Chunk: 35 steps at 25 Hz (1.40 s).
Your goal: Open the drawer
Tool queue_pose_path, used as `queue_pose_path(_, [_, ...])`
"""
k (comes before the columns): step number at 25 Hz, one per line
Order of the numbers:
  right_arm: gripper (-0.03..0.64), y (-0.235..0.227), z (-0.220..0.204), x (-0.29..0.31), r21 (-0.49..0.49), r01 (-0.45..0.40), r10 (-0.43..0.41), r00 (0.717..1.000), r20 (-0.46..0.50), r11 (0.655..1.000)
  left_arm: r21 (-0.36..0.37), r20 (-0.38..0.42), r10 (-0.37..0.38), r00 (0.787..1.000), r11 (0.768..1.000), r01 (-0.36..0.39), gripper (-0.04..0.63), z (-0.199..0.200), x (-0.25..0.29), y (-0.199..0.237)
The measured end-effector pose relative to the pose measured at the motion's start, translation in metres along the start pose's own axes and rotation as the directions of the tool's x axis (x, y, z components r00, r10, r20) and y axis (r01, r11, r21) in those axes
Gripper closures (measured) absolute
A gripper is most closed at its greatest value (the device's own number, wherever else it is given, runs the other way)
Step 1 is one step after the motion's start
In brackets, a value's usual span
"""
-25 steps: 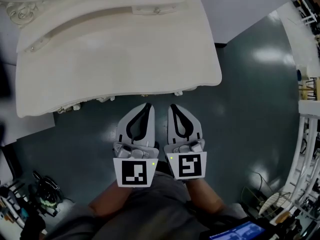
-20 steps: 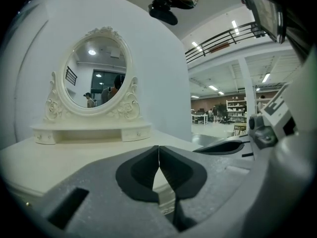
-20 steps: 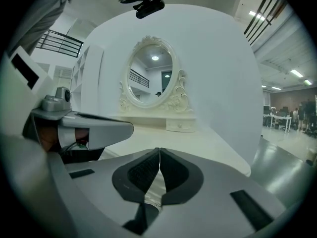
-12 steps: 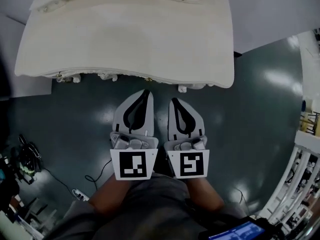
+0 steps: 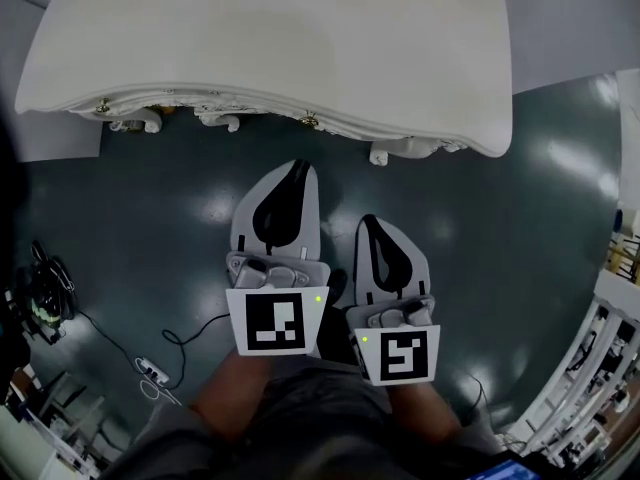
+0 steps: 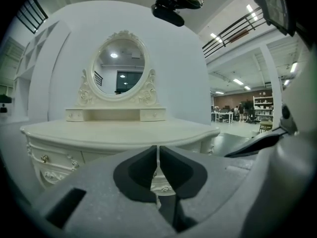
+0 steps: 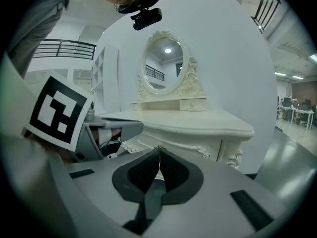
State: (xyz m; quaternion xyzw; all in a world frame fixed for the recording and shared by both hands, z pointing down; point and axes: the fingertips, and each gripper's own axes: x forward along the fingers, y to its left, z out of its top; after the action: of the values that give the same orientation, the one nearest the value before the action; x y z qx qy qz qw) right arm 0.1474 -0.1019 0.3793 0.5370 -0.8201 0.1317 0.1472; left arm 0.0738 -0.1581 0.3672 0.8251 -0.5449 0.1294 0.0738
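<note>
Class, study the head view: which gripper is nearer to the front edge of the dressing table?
Left. The left gripper, jaws closed, stops just short of the dressing table's front edge without touching it. The right gripper sits further back, beside the left.

In the head view the dressing table (image 5: 280,38) now spreads wider across the top of the frame, and more of its carved front edge and knobs shows. The left gripper (image 5: 297,166) and right gripper (image 5: 368,220) no longer sit level side by side: the right has dropped toward the lower right, trailing the left.
</note>
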Motion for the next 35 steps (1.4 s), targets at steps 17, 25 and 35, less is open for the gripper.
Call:
queue_pose_path(17, [0.603, -0.02, -0.054, 0.019, 0.04, 0.034, -0.03, 0.995, -0.099, 0.999, -0.021, -0.007, 0.017, 1.0, 1.0, -0.017, 0.367, -0.063, 0.069, 0.012])
queue_pose_path(25, [0.603, -0.037, -0.071, 0.015, 0.051, 0.065, -0.058, 0.989, -0.135, 0.997, -0.008, 0.012, 0.052, 0.999, 0.999, -0.052, 0.368, -0.072, 0.091, 0.014])
queue_pose_path(35, [0.603, -0.058, -0.084, -0.003, 0.044, 0.099, -0.09, 0.982, -0.165, 0.994, 0.012, 0.0, 0.119, 0.993, 0.993, -0.119, 0.439, -0.08, 0.099, 0.02])
